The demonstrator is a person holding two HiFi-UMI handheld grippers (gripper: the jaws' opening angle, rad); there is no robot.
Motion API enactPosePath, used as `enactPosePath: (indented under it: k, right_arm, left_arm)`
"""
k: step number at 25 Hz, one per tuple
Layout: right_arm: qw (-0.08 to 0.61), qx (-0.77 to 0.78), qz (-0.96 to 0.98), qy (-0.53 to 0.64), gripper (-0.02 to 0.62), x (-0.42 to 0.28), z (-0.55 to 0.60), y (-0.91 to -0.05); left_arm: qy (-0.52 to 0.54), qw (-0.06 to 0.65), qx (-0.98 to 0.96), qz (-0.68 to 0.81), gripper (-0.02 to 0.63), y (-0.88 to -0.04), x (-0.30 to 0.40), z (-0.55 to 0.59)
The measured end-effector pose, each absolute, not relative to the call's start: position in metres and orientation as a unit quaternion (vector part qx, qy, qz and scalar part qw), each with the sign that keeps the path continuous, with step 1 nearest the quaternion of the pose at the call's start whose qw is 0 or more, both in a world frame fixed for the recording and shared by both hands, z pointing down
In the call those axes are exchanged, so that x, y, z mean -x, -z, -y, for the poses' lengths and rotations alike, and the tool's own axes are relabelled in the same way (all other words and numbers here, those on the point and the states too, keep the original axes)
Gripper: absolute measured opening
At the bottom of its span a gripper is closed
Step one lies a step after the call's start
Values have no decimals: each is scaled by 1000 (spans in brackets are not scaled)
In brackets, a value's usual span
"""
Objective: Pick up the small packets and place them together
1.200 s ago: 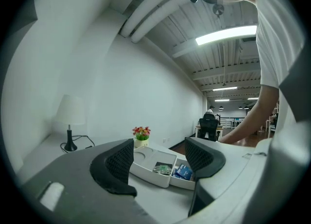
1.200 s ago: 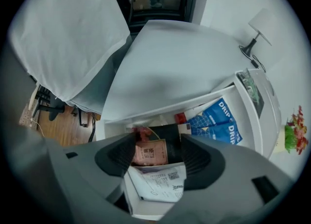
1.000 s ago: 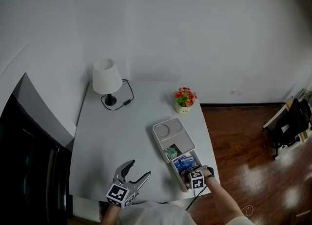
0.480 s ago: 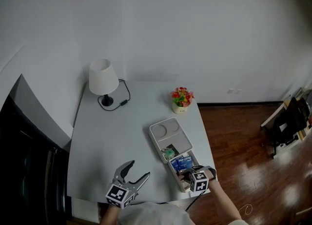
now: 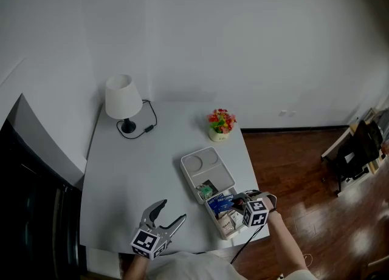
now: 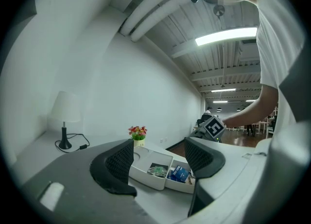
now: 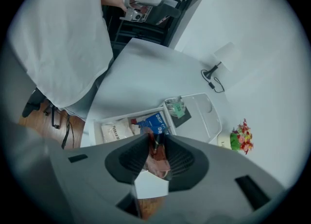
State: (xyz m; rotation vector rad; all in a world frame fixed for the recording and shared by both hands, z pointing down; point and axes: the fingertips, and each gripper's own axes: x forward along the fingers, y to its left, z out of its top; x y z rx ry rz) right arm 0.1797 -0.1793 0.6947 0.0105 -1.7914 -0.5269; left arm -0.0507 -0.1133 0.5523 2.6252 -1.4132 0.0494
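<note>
Carrying all: grey surface (image 5: pixel 140 169). White divided tray (image 5: pixel 203 164) near its right edge. Left claw (image 6: pixel 158 157) spread, empty. Right claw (image 7: pixel 154 143) pinching reddish packet (image 7: pixel 158 161) above tray's near compartment, over blue packet (image 7: pixel 153 122). Risk: slick wrapper may slip, landing outside tray.

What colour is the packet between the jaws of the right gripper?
The packet is reddish-brown, with a white patch at its near end. It shows best in the right gripper view.
</note>
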Motion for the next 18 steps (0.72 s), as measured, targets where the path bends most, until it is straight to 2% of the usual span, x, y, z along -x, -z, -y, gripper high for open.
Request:
enactPosePath:
  k: [13,18]
  right_arm:
    - [590,12,766,256,112,-163,228,-696]
    - [609,40,742,277,112,-149,259,-707]
  left_arm:
    - [-21,80,-853,515,325,-554,79,109]
    - [-24,77,-852,518,325,-553,77,108]
